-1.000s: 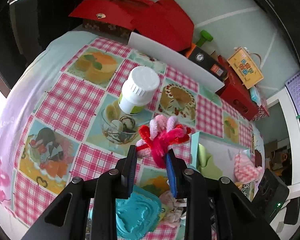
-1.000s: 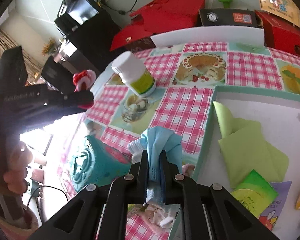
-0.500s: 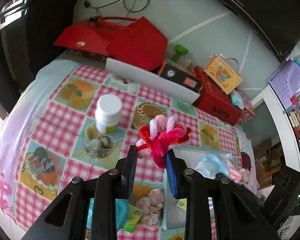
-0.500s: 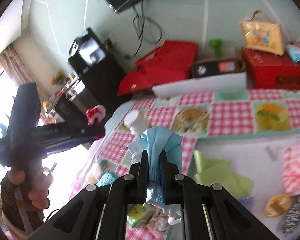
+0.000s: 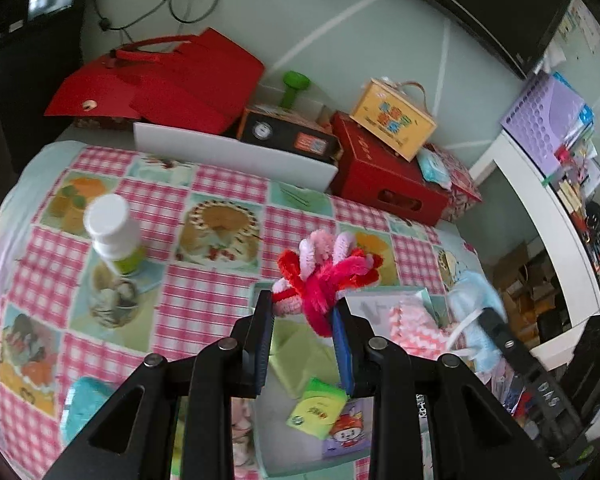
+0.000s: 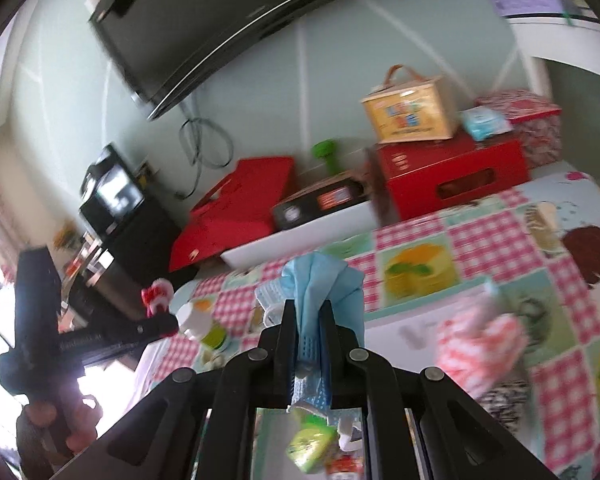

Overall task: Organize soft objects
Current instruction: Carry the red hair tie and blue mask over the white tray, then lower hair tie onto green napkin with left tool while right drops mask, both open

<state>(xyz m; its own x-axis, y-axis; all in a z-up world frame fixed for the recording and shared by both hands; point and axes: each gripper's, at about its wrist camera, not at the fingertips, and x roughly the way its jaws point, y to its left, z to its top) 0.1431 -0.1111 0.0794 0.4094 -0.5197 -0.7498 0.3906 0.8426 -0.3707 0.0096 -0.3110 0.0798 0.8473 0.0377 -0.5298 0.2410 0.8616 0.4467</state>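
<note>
Checked tablecloth covers the table, a white pill bottle near its left edge. Left gripper — jaws clamped on a red-and-pink pipe-cleaner bundle above the tray. Right gripper — jaws closed on a blue face mask, held clear of the table.
</note>
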